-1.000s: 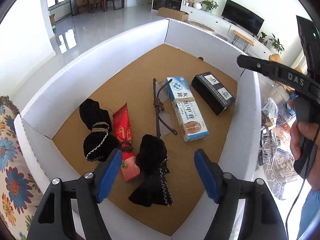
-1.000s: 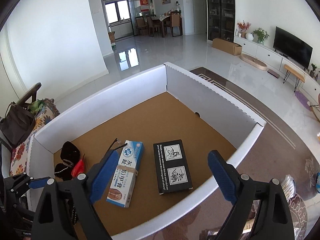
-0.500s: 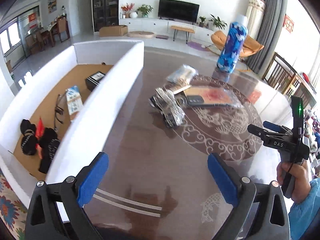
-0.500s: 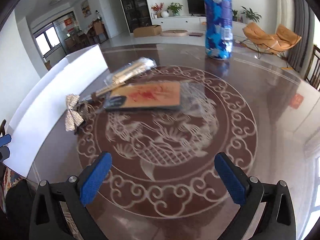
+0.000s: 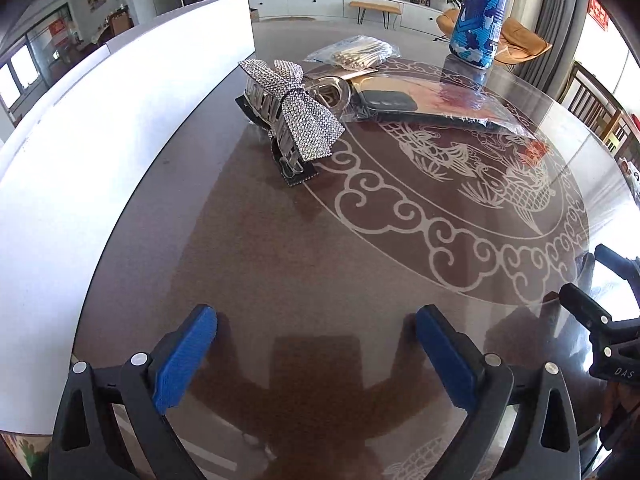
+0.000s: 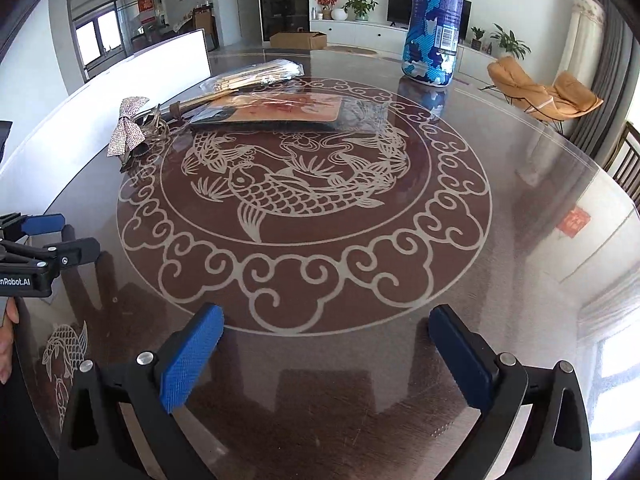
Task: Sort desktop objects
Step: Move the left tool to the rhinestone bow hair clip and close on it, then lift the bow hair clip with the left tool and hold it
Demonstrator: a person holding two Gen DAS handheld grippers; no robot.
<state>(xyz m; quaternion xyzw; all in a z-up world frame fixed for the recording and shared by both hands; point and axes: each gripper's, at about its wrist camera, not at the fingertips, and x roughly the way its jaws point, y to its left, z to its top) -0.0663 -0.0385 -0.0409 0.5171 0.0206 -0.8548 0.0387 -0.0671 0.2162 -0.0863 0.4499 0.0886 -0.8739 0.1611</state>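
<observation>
Both wrist views look steeply down, close; sharing the table [image 5: 280, 264] (glass-topped).

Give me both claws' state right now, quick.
Left claw: open, empty, above bare table; jaws just opened.
Right claw: open, empty, above the table; jaws just opened.

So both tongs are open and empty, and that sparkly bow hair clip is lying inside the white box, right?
Not quite. Both tongs, left and right, are indeed open and empty, but the sparkly bow hair clip lies on the glass table, outside the white box and beside its wall. The left wrist view shows this clearly.
</observation>
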